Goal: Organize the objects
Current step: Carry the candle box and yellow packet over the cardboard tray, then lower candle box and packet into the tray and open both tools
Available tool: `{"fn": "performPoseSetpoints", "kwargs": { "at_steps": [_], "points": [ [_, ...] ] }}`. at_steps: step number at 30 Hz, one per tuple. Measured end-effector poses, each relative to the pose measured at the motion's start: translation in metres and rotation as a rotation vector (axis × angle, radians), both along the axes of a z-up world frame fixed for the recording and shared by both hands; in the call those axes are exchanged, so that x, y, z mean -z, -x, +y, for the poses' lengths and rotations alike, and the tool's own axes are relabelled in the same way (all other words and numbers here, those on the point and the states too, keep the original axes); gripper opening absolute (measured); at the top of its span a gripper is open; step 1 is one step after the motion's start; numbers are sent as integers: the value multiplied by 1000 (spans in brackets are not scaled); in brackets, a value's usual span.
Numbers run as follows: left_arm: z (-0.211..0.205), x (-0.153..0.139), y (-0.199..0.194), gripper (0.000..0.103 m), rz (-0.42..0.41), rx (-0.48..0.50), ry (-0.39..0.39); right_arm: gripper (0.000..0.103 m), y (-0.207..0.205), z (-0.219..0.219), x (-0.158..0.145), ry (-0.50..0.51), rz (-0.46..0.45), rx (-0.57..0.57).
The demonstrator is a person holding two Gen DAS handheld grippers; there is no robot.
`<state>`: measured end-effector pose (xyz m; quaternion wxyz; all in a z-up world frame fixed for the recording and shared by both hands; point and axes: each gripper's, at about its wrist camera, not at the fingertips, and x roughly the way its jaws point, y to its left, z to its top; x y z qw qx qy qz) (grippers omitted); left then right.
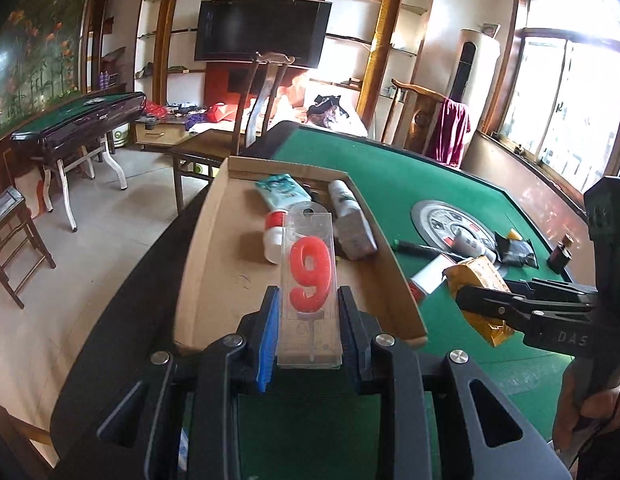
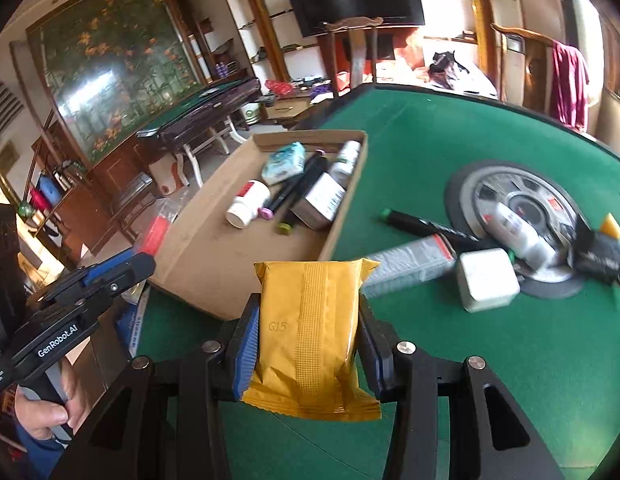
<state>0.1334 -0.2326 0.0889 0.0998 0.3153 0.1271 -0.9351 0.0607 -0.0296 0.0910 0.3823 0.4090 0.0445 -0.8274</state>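
My left gripper [image 1: 308, 312] is shut on a clear pack with a red "9" candle [image 1: 310, 276], held over the near end of the cardboard tray [image 1: 214, 264]. My right gripper [image 2: 308, 328] is shut on a yellow foil packet [image 2: 310, 332], held above the green table just in front of the tray [image 2: 214, 280]. The packet also shows in the left wrist view [image 1: 479, 280], to the right of the tray. The tray holds a white pill bottle [image 2: 248, 204], a teal wipes pack [image 2: 284, 160], markers [image 2: 294, 192] and a grey box [image 2: 319, 200].
On the green felt table [image 2: 429, 360] lie a black marker [image 2: 425, 224], a silver tube [image 2: 409, 268], a white cube [image 2: 487, 284], a white bottle [image 2: 517, 232] and a black pouch [image 2: 601, 256] around a round centre console [image 2: 469, 184]. Chairs and another table stand beyond.
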Motion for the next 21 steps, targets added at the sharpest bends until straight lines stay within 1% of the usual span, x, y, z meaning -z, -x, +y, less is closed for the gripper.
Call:
{"fn": "performPoseSetpoints", "kwargs": {
  "at_steps": [3,7,11,14,16,18,21],
  "points": [
    [-14,-1,10,27,-14,5,0,48,6,-22,-4,-10,-2,-26],
    [-36,2,31,27,-50,9,-12,48,24,-53,-9,-25,-17,-40],
    [-58,11,53,27,-91,8,-73,48,52,-80,-13,-21,-56,-33],
    [-66,17,65,27,-106,-6,-89,48,77,-105,-17,-14,-88,-25],
    [-73,18,71,27,-112,-14,-106,48,90,-125,-20,-34,-90,-35],
    [-78,19,77,27,-121,-14,-122,48,101,-147,-20,-67,-74,-37],
    [-83,22,86,27,-147,-18,-116,48,114,-171,-14,-88,-89,-47]
  ]
}}
